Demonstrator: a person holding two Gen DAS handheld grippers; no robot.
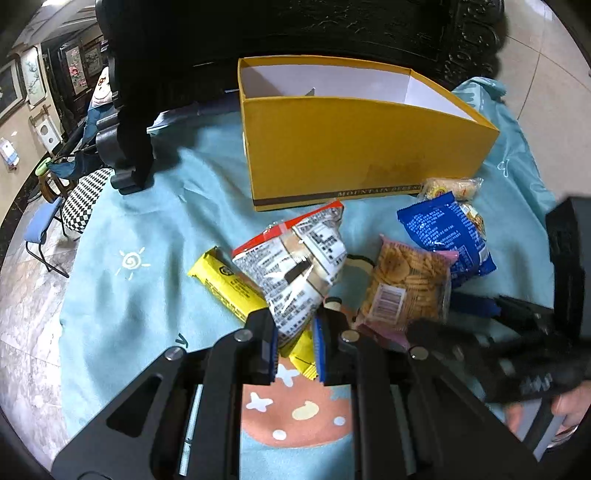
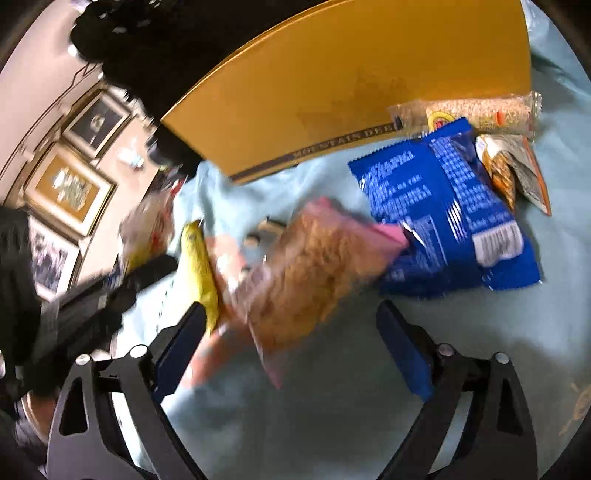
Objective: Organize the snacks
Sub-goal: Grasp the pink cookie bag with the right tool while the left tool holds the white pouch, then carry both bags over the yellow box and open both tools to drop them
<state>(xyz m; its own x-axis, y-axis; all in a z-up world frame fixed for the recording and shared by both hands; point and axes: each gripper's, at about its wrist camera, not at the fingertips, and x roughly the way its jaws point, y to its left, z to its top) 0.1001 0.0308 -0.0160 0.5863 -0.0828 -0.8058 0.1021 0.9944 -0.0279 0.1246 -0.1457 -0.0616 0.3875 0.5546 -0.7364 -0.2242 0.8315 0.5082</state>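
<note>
In the left wrist view my left gripper (image 1: 295, 332) is shut on the lower corner of a clear red-and-white biscuit packet (image 1: 295, 258), which it holds up over the cloth. A yellow bar (image 1: 221, 284) lies under it. An open yellow box (image 1: 362, 147) stands behind. My right gripper (image 2: 291, 306) is open, with a pink-edged bag of crackers (image 2: 306, 273) lying between and ahead of its fingers. The pads do not press on it. Further right are a blue packet (image 2: 443, 206), a rice-cracker roll (image 2: 480, 110) and a small orange packet (image 2: 513, 170).
A light blue printed cloth (image 1: 140, 229) covers the table. A black clamp stand (image 1: 129, 147) sits at the back left, with dark carved furniture (image 1: 332, 26) behind the box. A blue chair (image 1: 44, 229) and a tiled floor lie beyond the left edge.
</note>
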